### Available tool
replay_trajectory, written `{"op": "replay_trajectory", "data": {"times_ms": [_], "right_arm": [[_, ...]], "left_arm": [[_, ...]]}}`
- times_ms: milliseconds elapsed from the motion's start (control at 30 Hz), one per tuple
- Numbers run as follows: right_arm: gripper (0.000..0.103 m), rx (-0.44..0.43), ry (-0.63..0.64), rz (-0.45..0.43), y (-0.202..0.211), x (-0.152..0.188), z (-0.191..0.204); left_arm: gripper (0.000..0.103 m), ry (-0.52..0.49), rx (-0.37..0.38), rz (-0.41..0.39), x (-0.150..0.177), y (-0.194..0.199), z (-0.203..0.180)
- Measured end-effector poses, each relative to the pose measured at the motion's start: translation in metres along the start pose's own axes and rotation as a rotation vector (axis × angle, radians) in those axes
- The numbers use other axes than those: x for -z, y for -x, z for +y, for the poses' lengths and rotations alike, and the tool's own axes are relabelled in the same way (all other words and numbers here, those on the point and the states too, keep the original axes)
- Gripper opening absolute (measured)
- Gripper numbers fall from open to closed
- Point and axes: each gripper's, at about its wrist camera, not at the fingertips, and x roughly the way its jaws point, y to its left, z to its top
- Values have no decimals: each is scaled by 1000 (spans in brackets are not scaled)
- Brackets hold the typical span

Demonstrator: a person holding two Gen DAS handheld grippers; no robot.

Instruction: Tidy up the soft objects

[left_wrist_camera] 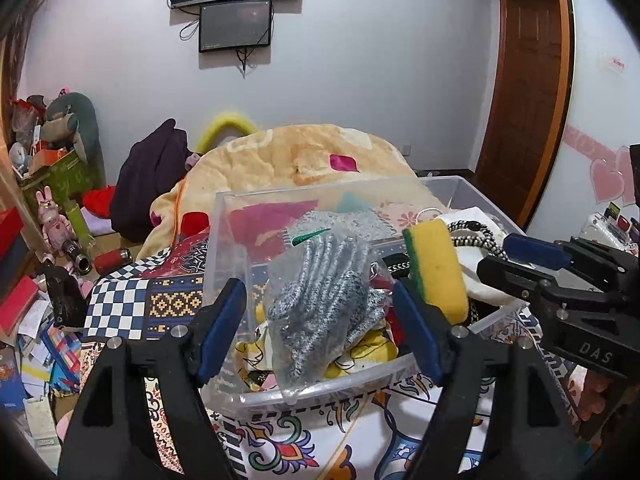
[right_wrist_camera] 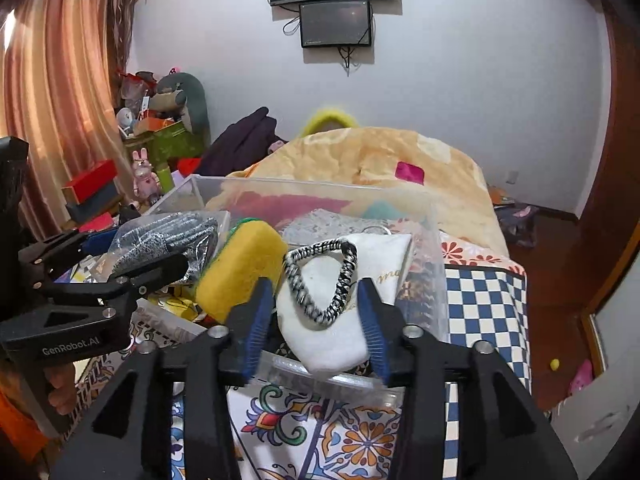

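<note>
A clear plastic bin (left_wrist_camera: 224, 216) (right_wrist_camera: 432, 248) sits on a patterned cloth and holds soft things. A bag of grey knit gloves (left_wrist_camera: 320, 304) (right_wrist_camera: 164, 240) stands in it between the fingers of my open left gripper (left_wrist_camera: 320, 328), untouched. A yellow sponge with a green edge (left_wrist_camera: 438, 268) (right_wrist_camera: 240, 268) leans beside it. A white pouch (right_wrist_camera: 332, 328) (left_wrist_camera: 480, 276) with a black-and-white braided cord (right_wrist_camera: 324, 280) lies between the fingers of my open right gripper (right_wrist_camera: 316, 336). The right gripper also shows in the left wrist view (left_wrist_camera: 516, 260), the left one in the right wrist view (right_wrist_camera: 120, 256).
An orange blanket (left_wrist_camera: 304, 156) (right_wrist_camera: 368, 160) is heaped behind the bin. A checkered cloth (right_wrist_camera: 484, 300) (left_wrist_camera: 116, 308) covers the bed. Boxes, plush toys and papers (left_wrist_camera: 52, 184) clutter the left side. A wooden door (left_wrist_camera: 524, 92) stands at right.
</note>
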Motion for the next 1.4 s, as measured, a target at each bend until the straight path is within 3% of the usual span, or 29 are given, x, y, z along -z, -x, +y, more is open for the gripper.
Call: {"op": "replay_trajectory", "data": {"times_ms": [267,600,833,967,1067,1200,1400], "right_arm": [[50,2,4,-67,31,-2,-3],[50,-22,25,-245,99,-14,12],[70,-24,27,-363,138,-20,23],[83,-24,20,-409,152,-20,26],[85,-24,17,-429,156,-21,29],[101,-14,11,-456,161,-20,32],[103,-3,18,-476,165,-16,34]], "left_arm": [[76,0,15,-76,-6,35,0],[84,-3,35,-296,-16,121,-7],[101,-19,44,-415,-20,172,-11],[102,-18,65,-439,-21,189,-11],[103,-24,65,-447,-19,197,-13],[103,-24,64,-455,-16,202,-16],[103,-21,60,-459,-15,205,-16]]}}
